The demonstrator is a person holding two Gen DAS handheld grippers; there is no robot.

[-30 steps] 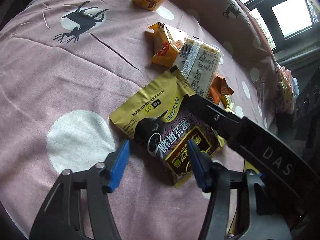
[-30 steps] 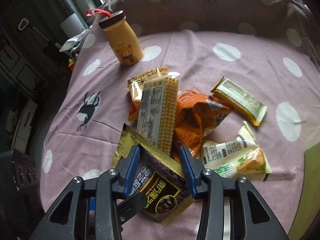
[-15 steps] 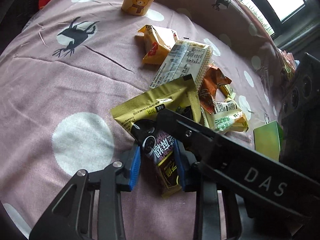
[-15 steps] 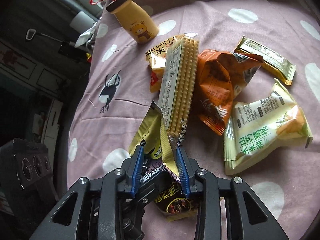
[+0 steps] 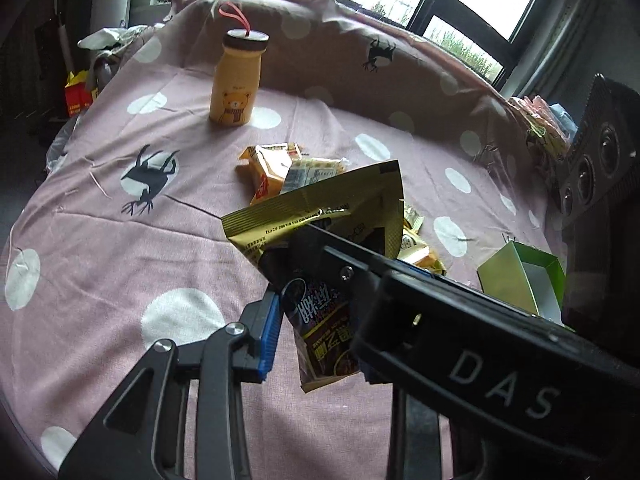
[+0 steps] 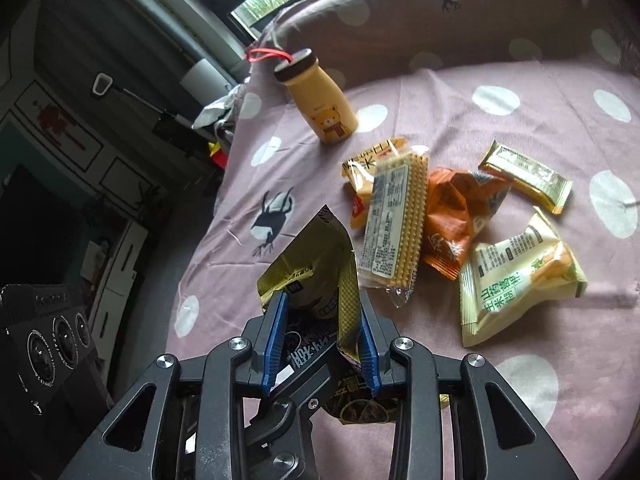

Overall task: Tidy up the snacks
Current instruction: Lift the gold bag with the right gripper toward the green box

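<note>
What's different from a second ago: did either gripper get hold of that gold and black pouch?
Both did. The left gripper and right gripper have just been closing and now pinch the gold and black pouch, which has come up off the pink cloth, its top folding over. The cracker pack, orange bag and bear bottle lie where they were.
</note>
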